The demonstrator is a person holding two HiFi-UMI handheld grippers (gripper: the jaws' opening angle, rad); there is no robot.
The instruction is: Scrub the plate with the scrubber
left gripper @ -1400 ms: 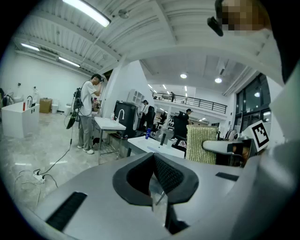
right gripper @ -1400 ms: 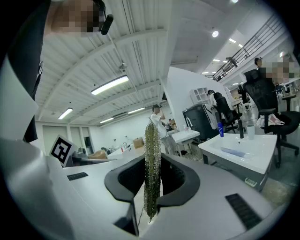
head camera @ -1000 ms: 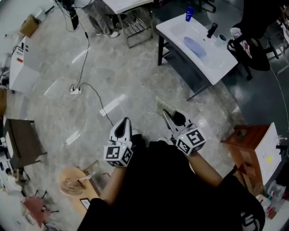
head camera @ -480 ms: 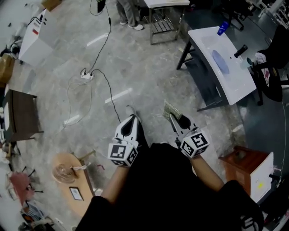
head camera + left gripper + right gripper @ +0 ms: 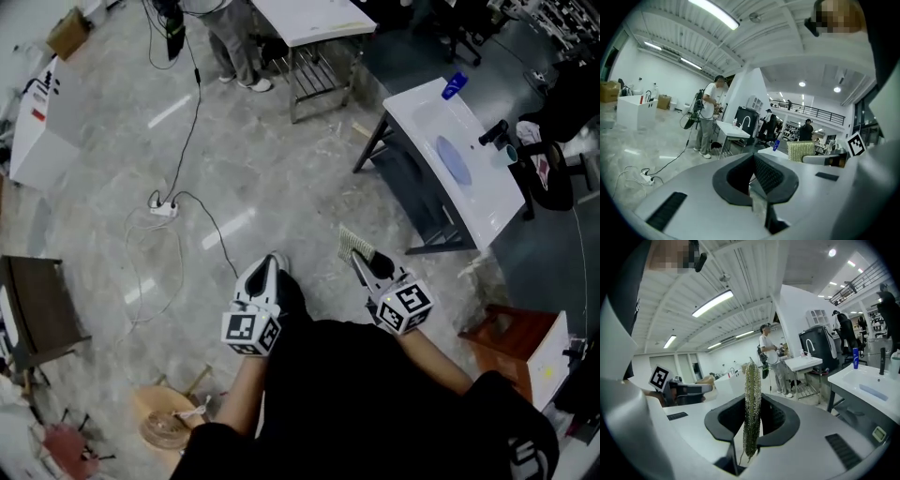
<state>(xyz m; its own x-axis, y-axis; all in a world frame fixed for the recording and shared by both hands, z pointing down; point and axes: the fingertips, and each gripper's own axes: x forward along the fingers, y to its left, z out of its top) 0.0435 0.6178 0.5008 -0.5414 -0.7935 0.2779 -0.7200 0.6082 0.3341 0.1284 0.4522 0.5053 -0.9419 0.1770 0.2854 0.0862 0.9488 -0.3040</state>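
Observation:
In my right gripper [image 5: 360, 257] a flat greenish scrubber [image 5: 353, 243] stands on edge, the jaws shut on it; the right gripper view shows the scrubber [image 5: 751, 408] upright between the dark pads. My left gripper [image 5: 271, 262] is shut with nothing in it, its pads [image 5: 766, 174] meeting. Both are held close to the person's body, above the floor. A bluish plate [image 5: 454, 159] lies in the white sink table [image 5: 487, 202] to the upper right, well away from both grippers. The plate [image 5: 873, 391] also shows at the right gripper view's right edge.
A blue bottle [image 5: 453, 85] and black faucet [image 5: 494, 133] are on the sink table. A cable with power strip [image 5: 161, 208] lies on the floor. A person [image 5: 234, 37] stands by a white table [image 5: 314, 19]. A round wooden stool [image 5: 169, 417] and brown stand [image 5: 511, 337] are near.
The head view has swung, so the floor and sink table sit differently in frame. Both grippers keep the same pose by the body, the scrubber still in the right one.

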